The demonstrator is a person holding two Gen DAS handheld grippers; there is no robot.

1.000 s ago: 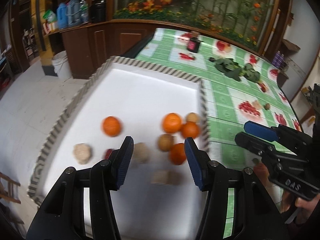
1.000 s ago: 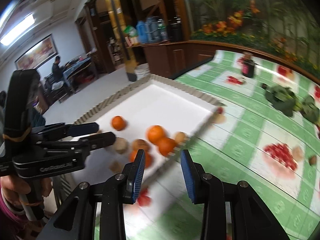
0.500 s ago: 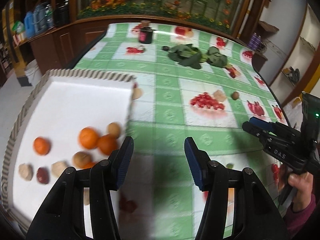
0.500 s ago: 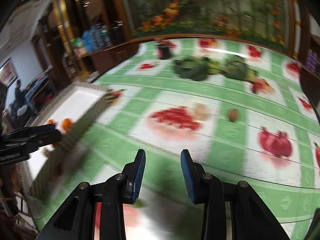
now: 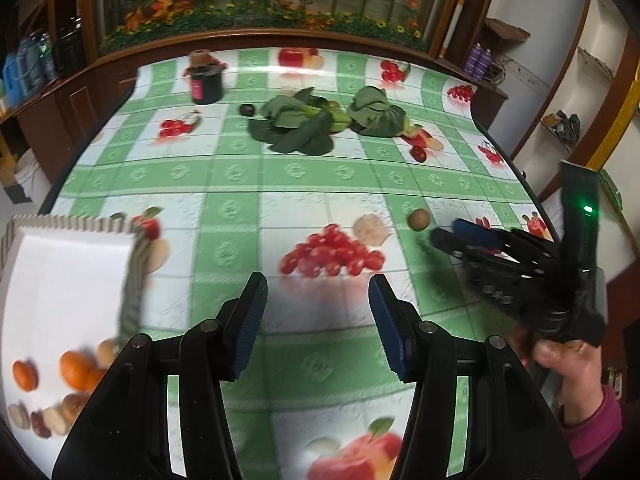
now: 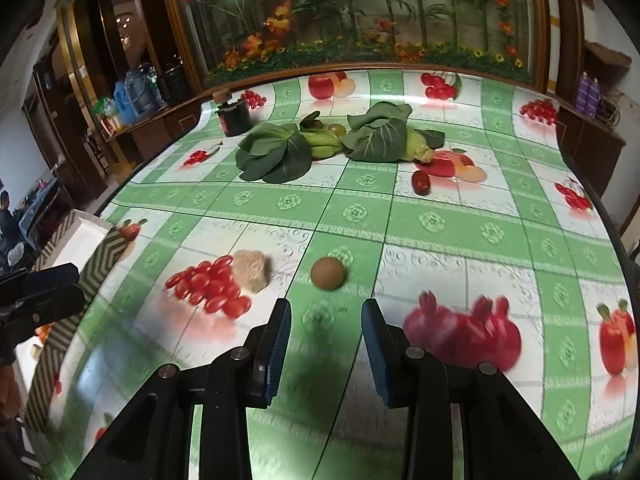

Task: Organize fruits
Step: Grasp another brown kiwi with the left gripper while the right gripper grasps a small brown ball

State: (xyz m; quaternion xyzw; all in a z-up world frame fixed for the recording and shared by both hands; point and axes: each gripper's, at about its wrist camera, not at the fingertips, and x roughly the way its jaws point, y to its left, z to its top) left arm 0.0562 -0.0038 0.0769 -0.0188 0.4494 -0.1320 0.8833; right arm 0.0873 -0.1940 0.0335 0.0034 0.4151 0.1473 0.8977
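Left gripper [image 5: 316, 320] released, nothing between its blue pads, right gripper [image 6: 323, 338] released and empty just short of the small round brown fruit [image 6: 327, 273] on the green-checked fruit-print tablecloth [image 6: 432, 224], beige lumpy fruit [image 6: 250, 270] beside it, oranges [image 5: 76, 368] in the white tray [image 5: 60, 272] at left, dark red date [image 6: 421, 182] near leafy greens [image 6: 276, 152].

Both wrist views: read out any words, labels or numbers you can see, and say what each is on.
Nothing here reads clearly.
Dark jar: pink label, too small to read.
Right tool: raised lettering on its body, blurred.
Purple bottles: labels too small to read.
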